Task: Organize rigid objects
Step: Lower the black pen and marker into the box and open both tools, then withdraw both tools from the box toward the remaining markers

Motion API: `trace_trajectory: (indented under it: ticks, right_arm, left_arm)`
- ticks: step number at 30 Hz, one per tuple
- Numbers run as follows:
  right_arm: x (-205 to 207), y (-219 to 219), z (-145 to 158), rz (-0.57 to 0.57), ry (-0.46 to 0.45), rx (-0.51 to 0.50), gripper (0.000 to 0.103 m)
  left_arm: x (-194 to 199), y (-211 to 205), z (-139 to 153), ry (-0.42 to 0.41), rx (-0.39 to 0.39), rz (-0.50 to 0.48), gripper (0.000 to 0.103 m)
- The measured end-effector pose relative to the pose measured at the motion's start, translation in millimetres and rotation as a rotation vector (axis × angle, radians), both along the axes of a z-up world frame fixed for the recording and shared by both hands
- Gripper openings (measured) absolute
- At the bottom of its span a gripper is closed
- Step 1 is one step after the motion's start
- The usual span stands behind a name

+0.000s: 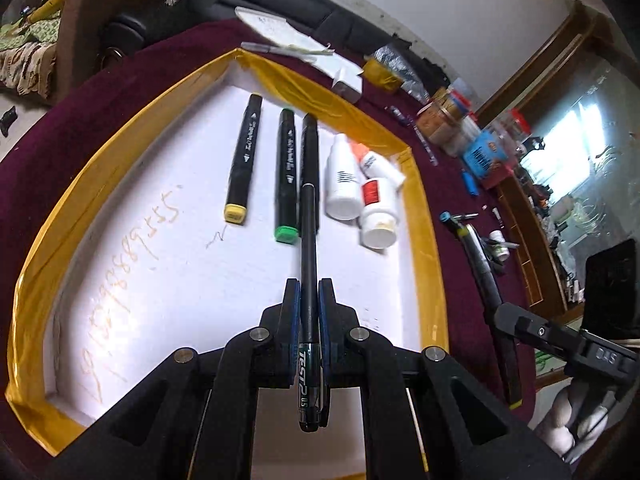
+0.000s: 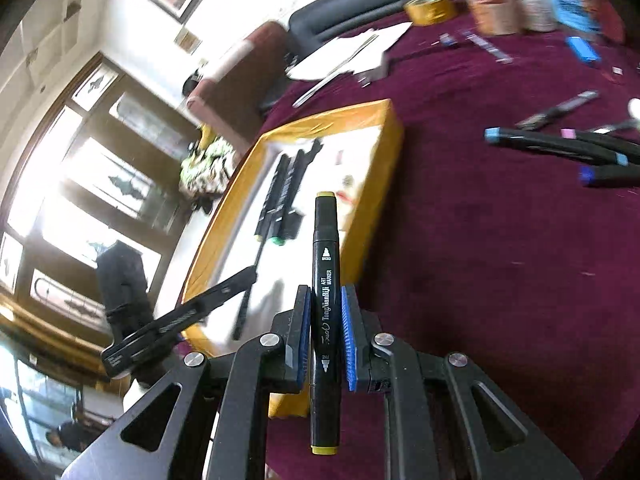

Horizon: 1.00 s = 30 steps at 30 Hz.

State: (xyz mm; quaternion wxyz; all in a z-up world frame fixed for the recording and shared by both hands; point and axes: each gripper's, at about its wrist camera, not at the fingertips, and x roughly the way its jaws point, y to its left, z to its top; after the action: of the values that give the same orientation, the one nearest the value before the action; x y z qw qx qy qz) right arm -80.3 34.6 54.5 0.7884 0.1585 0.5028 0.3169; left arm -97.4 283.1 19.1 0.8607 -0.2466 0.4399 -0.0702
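On the maroon worktop (image 1: 460, 216), our left tool (image 1: 309, 292) pinches a black pen (image 1: 308, 240); we should lay it beside the green-capped marker (image 1: 286, 176) in the yellow-rimmed tray (image 1: 424, 216). Our right tool (image 2: 325, 316) grips an olive-capped marker (image 2: 326, 280).

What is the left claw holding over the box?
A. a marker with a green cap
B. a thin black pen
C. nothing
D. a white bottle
B: in the left wrist view, the left claw is shut on a thin black pen, held over the yellow-rimmed box; the green-capped marker and white bottles lie in the box.
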Motion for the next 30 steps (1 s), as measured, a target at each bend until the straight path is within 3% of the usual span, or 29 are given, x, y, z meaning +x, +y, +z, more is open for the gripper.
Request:
trace_trajectory:
  ticks: [6, 13, 14, 15, 17, 21, 25, 30]
  right_arm:
    - [16.1, 57.2, -13.6, 0.042, 0.035, -0.067, 0.013]
    - [24.2, 93.0, -28.9, 0.051, 0.053, -0.136, 0.013]
    - [24.0, 92.4, -30.3, 0.050, 0.052, -0.147, 0.013]
    - [24.1, 94.7, -31.9, 0.049, 0.052, -0.157, 0.013]
    - [26.0, 96.5, -35.2, 0.048, 0.052, -0.164, 0.013]
    - [22.3, 100.3, -32.8, 0.042, 0.021, -0.187, 0.014]
    - [15.8, 91.5, -24.8, 0.037, -0.008, -0.143, 0.018]
    - [2.7, 43.3, -3.7, -0.027, -0.115, -0.090, 0.027]
  left_arm:
    - [11.2, 3.5, -12.0, 0.055, -0.007, -0.010, 0.007]
    - [-3.4, 11.5, -7.4, 0.019, -0.041, -0.001, 0.012]
    - [-5.1, 12.9, -6.3, 0.015, -0.042, 0.003, 0.021]
    - [-7.8, 15.0, -4.8, 0.012, -0.043, 0.011, 0.036]
    - [-13.1, 19.0, -1.5, 0.011, -0.048, 0.032, 0.049]
    - [-22.7, 21.4, 10.8, -0.036, -0.034, 0.049, 0.050]
    - [-26.5, 19.3, 20.0, -0.067, -0.020, 0.053, 0.053]
    - [-22.5, 9.2, 23.9, -0.070, 0.001, 0.048, 0.053]
